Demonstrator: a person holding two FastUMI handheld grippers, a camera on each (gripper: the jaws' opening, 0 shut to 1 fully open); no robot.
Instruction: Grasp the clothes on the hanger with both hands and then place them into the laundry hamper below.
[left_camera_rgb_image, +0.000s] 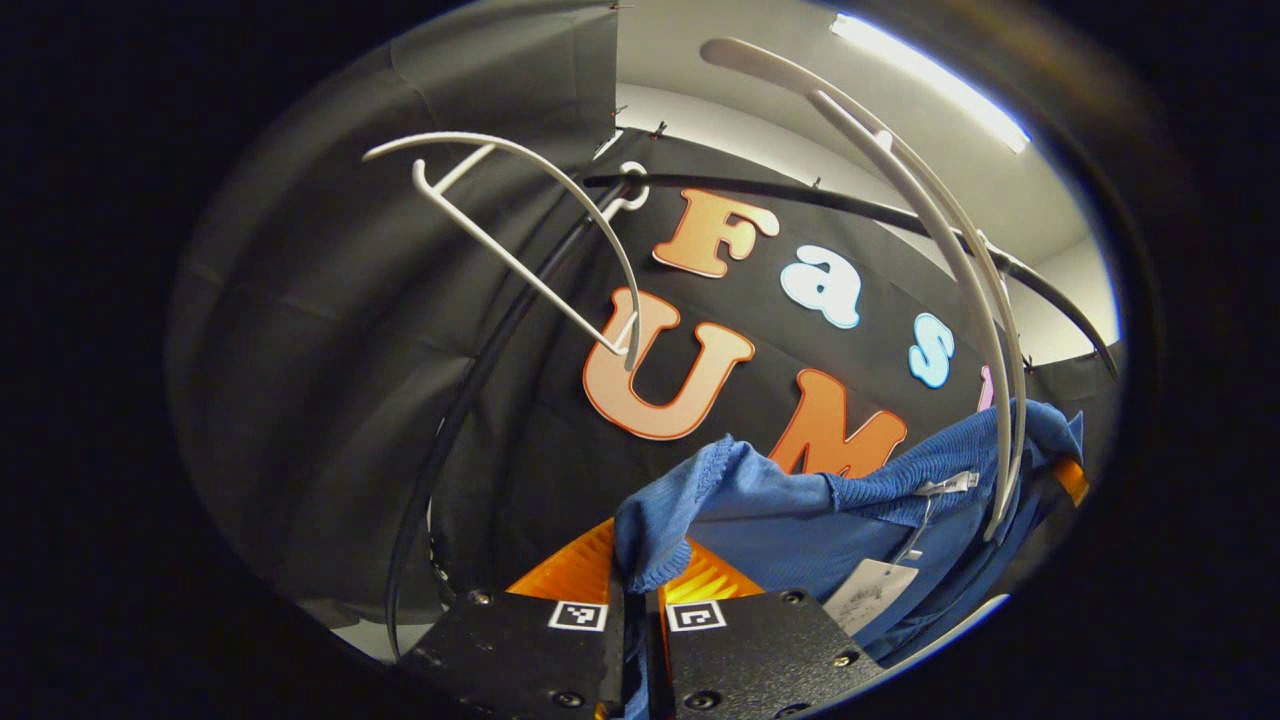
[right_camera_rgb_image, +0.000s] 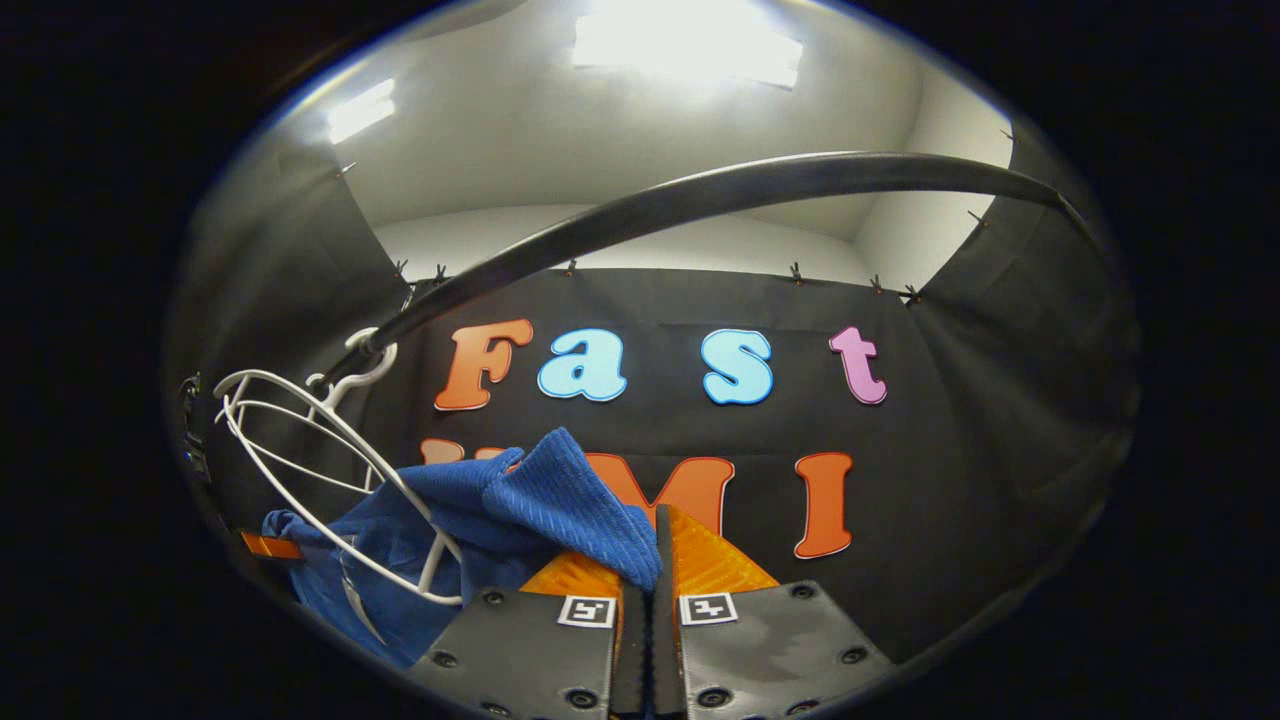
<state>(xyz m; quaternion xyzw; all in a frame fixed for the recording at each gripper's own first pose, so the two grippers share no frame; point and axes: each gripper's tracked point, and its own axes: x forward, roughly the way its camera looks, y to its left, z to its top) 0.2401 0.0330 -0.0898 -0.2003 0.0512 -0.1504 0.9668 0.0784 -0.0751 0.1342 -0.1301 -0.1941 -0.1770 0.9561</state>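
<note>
While both grippers pinch it, blue garment (right_camera_rgb_image: 560, 500) hangs.

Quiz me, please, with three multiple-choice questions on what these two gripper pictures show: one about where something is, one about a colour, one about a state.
1. Where do the white hangers hang?
A. On a black rail
B. On a door handle
C. On a wooden shelf

2. What colour is the garment?
A. Red
B. Blue
C. Yellow

3. How does the left gripper stand?
A. Wide open, holding nothing
B. Shut on a hanger
C. Shut on the garment

Answers:
1. A: a hanger's hook loops over the black rail in the right gripper view.
2. B: the knit cloth is blue in both views.
3. C: a fold of blue cloth sits pinched between its orange fingers.
</note>
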